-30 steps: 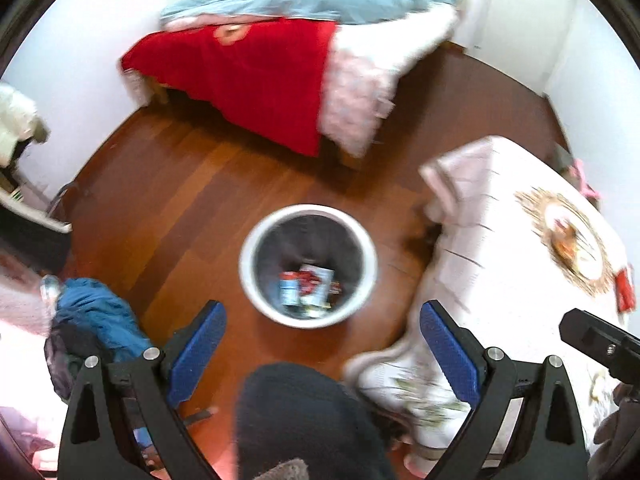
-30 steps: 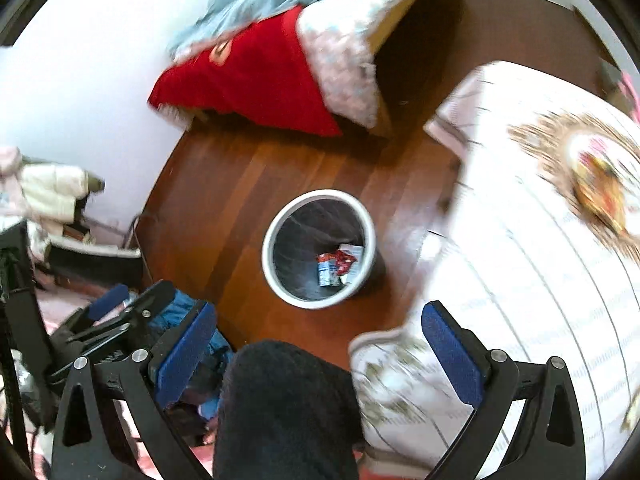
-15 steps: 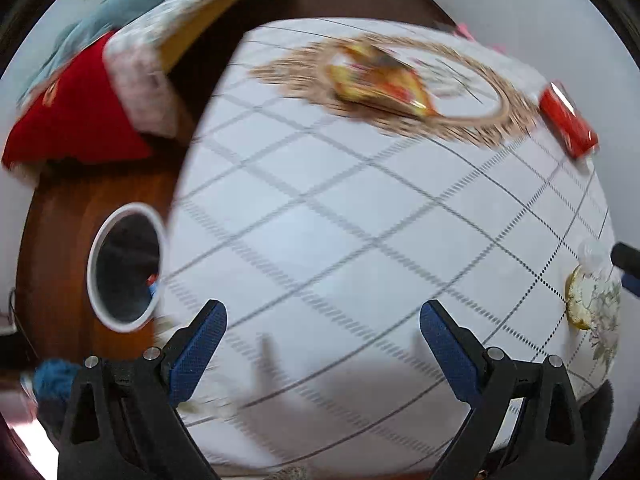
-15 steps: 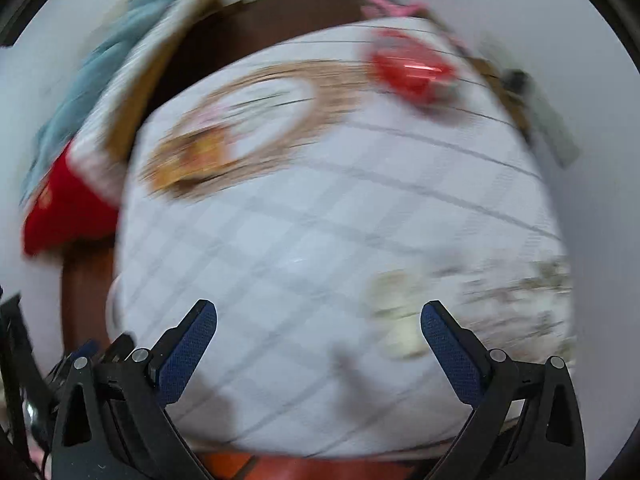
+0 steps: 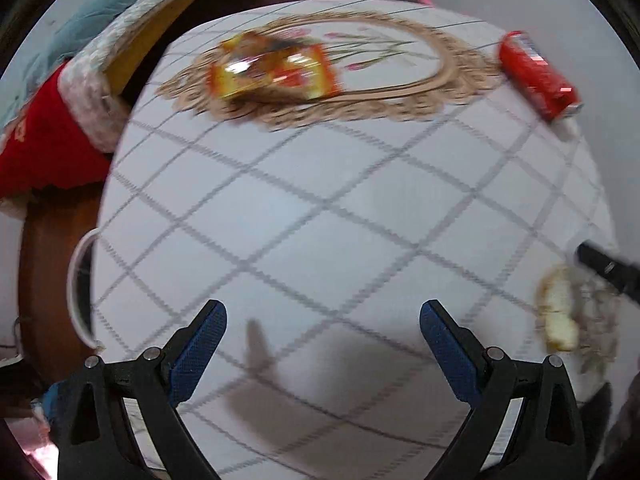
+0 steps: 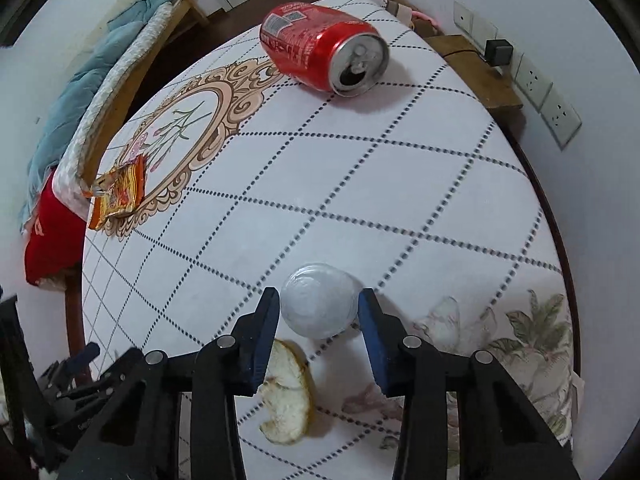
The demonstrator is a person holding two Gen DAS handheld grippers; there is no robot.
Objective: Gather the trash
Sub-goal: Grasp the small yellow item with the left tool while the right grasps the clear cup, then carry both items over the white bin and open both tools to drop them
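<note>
A clear plastic cup (image 6: 318, 306) lies on its side on the white checked tablecloth (image 6: 400, 200), between the fingers of my right gripper (image 6: 318, 312), which is closing around it; whether the pads touch it I cannot tell. A piece of peel (image 6: 288, 398) lies just below it and also shows in the left wrist view (image 5: 560, 320). A red soda can (image 6: 320, 46) lies on its side at the far end (image 5: 538, 76). An orange snack wrapper (image 6: 120, 192) lies on the brown doily (image 5: 276, 70). My left gripper (image 5: 320, 344) is open and empty above the table.
The white trash bin rim (image 5: 78, 280) shows past the table's left edge on the wood floor. A bed with red and blue bedding (image 5: 48, 92) stands beyond. Wall sockets (image 6: 532, 80) are on the right wall.
Both grippers swung from over the trash bin to over the table. My right gripper narrowed from wide open to around the plastic cup. The left stayed open.
</note>
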